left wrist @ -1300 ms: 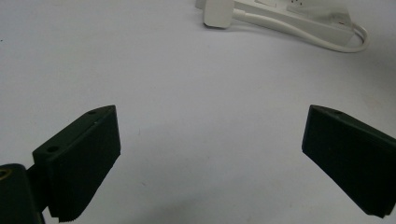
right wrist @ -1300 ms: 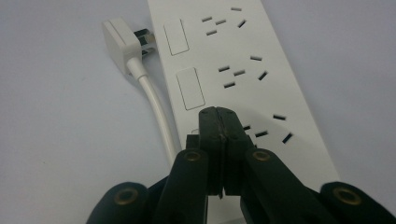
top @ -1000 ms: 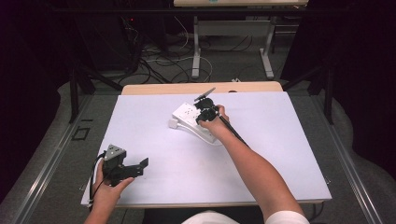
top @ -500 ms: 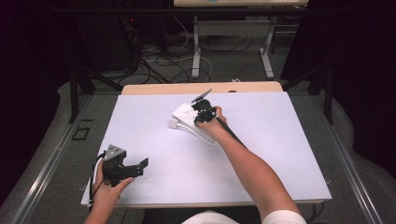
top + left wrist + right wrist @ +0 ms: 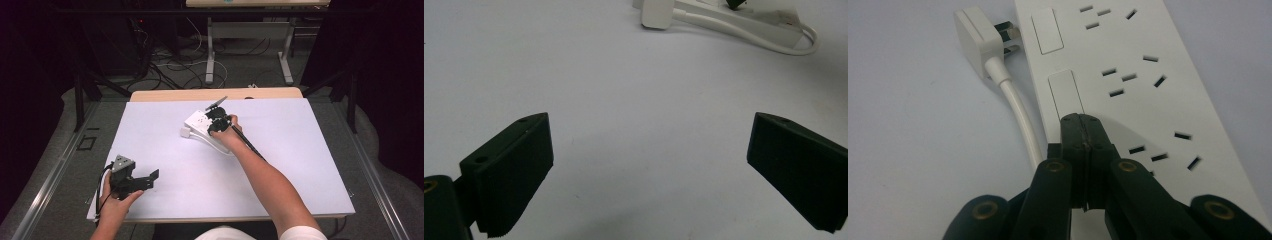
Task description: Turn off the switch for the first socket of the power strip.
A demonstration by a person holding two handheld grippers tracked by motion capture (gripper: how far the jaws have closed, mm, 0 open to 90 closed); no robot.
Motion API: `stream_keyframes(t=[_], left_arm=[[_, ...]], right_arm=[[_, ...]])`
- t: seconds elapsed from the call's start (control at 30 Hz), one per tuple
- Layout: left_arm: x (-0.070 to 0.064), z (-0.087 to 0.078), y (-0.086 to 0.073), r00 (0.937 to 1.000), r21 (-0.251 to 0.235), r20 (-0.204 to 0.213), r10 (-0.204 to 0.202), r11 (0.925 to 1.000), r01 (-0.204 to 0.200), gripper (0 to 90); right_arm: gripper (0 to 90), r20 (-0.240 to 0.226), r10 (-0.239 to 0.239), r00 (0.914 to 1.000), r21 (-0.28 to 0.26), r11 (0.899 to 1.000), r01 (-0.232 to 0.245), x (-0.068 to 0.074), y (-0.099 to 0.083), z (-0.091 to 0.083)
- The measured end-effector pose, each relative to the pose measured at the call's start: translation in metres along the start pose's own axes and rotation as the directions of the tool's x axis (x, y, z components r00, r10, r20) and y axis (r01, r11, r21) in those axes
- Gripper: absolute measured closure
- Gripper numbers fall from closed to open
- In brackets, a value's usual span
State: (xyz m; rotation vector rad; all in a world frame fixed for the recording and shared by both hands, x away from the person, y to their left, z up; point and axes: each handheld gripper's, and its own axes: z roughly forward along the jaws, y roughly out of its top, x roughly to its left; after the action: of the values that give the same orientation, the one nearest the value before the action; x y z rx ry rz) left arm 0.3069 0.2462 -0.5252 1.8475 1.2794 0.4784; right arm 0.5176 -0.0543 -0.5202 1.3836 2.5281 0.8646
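Observation:
A white power strip (image 5: 1128,75) (image 5: 201,123) lies on the white table, its plug (image 5: 979,41) (image 5: 657,14) and cord (image 5: 1020,120) (image 5: 744,30) beside it. My right gripper (image 5: 1083,125) (image 5: 215,120) is shut with nothing between its jaws, and its tips rest on or just above the lower rocker switch (image 5: 1065,92) of the strip. At the front left of the table my left gripper (image 5: 142,180) (image 5: 649,170) is held open above bare tabletop, nothing between its jaws.
The white table (image 5: 300,150) spans the middle of the high view, with a wooden board (image 5: 165,95) along its far edge. Cables (image 5: 170,65) and desk legs (image 5: 210,50) lie on the floor beyond.
The right gripper has shifted slightly over the power strip. The left gripper has stayed in place.

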Motion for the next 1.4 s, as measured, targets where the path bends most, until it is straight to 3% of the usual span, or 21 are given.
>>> stream_keyframes(t=[0.4, 0.67, 0.8, 0.97, 1.4], left_arm=[[0.0, 0.0, 0.0, 1.0, 0.001, 0.001, 0.004, 1.0, -0.004, 4.5], [0.0, 0.0, 0.0, 1.0, 0.001, 0.001, 0.002, 1.0, -0.002, 4.5], [0.0, 0.0, 0.0, 1.0, 0.003, 0.001, 0.003, 1.0, -0.003, 4.6], [0.0, 0.0, 0.0, 1.0, 0.001, -0.003, 0.002, 1.0, -0.002, 4.6], [0.0, 0.001, 0.0, 1.0, 0.002, -0.004, 0.002, 1.0, -0.002, 4.7]], right_arm=[[90.0, 0.002, 0.003, 1.0, -0.018, 1.0, -0.003, 0.0, -0.001, 0.001], [88.1, 0.007, 0.002, 1.0, 0.007, 1.0, -0.002, 0.0, 0.0, -0.001], [87.0, 0.01, 0.032, 0.9994, 0.016, 0.999, -0.032, 0.0, 0.001, -0.004], [84.4, 0.007, 0.005, 1.0, -0.031, 1.0, -0.005, -0.003, 0.002, -0.007], [77.5, 0.006, 0.02, 0.9998, -0.044, 0.999, -0.019, -0.004, 0.004, -0.015]])
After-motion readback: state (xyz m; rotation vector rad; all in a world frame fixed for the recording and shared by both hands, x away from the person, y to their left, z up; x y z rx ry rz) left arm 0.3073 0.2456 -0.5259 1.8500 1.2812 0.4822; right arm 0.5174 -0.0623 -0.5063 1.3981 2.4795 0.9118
